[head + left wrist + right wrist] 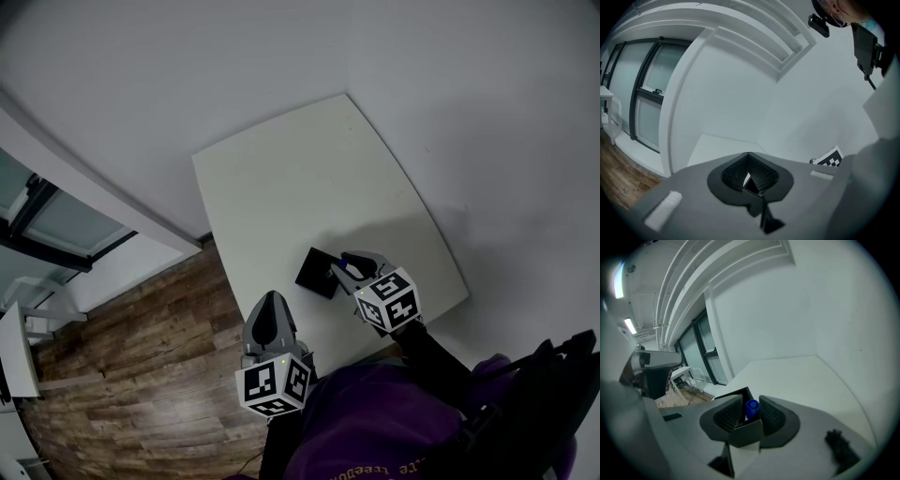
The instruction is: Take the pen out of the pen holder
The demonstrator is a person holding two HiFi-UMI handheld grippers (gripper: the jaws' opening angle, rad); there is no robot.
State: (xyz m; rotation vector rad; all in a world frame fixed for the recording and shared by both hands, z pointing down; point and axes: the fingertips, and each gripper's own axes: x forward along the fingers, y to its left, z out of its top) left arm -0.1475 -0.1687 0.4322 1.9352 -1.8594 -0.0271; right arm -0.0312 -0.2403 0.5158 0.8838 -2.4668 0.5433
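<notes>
Done so far: the right hand-held gripper is at the black pen holder, its jaws either side of the blue pen.
Right hand-held gripper state: released. The jaws stand apart around the pen top, with a thin gap on one side, so it does not look clamped yet.
Left hand-held gripper state: clenched on nothing, the jaws drawn to a point.
Pen location: upright inside the pen holder, only its blue top showing above the rim.
Pen holder location: on the white desk, near the edge closest to the person, just in front of the right hand-held gripper.
Left to do: close on the pen, lift it straight up clear of the rim, and carry it out. By my reading the task is barely begun.
Surroundings: the rest of the desk is bare. There is wood floor to the left and a dark-framed window beyond it.
In the way: nothing blocks the lift. The left hand-held gripper hangs off the desk edge, well apart from the pen holder.
Risk: the holder is unheld, so it may tip or lift with the pen.
</notes>
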